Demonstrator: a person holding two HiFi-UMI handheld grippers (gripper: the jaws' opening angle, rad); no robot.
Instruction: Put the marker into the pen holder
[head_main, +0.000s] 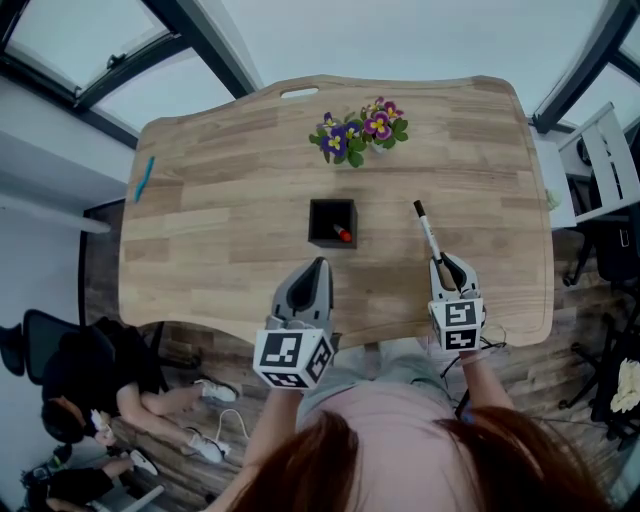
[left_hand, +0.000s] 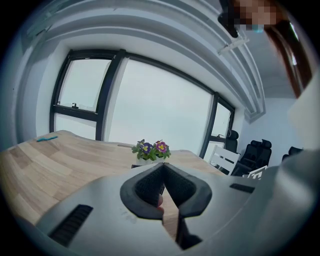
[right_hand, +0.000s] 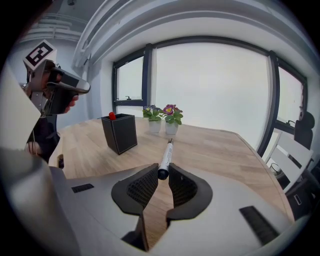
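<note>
Reddish-brown hair of the person (head_main: 400, 465) is filling the bottom of the head view, and two grey two-jaw grippers are reaching forward from there.

1. Pale wooden table with a wavy edge (head_main: 220, 230) is carrying every item noted below.

2. Left gripper (head_main: 319, 263) is hovering at the table's near edge, directly in front of the holder, nose pointing towards it. Its own view is showing the jaws meeting at their tips with nothing between them. The right gripper view is showing it raised clear of the tabletop. Judgement: it is being kept out of the delivery path and is taking no part.

3. Right gripper (head_main: 446, 262) is sitting low near the same edge, to the right of the holder, roughly level and pointing away from the person. Its jaws are clamping the near black end of the marker.

4. Black square pen holder (head_main: 314, 224) is standing upright at mid-table, mouth open upward, with a red-capped pen (head_main: 343, 234) already inside.

5. Small white pot of purple and yellow flowers (head_main: 360, 128) is standing just beyond the holder.

6. White-barrelled marker (head_main: 429, 235) is projecting forward from the right gripper over the table, well apart from the holder and not yet in it. Whether its far tip is touching the wood cannot be told. Judgement: the end grip is leaving the barrel free for tipping upright over the mouth.

7. Teal object (head_main: 144, 178) is lying at the far left edge, too small to identify.
</note>
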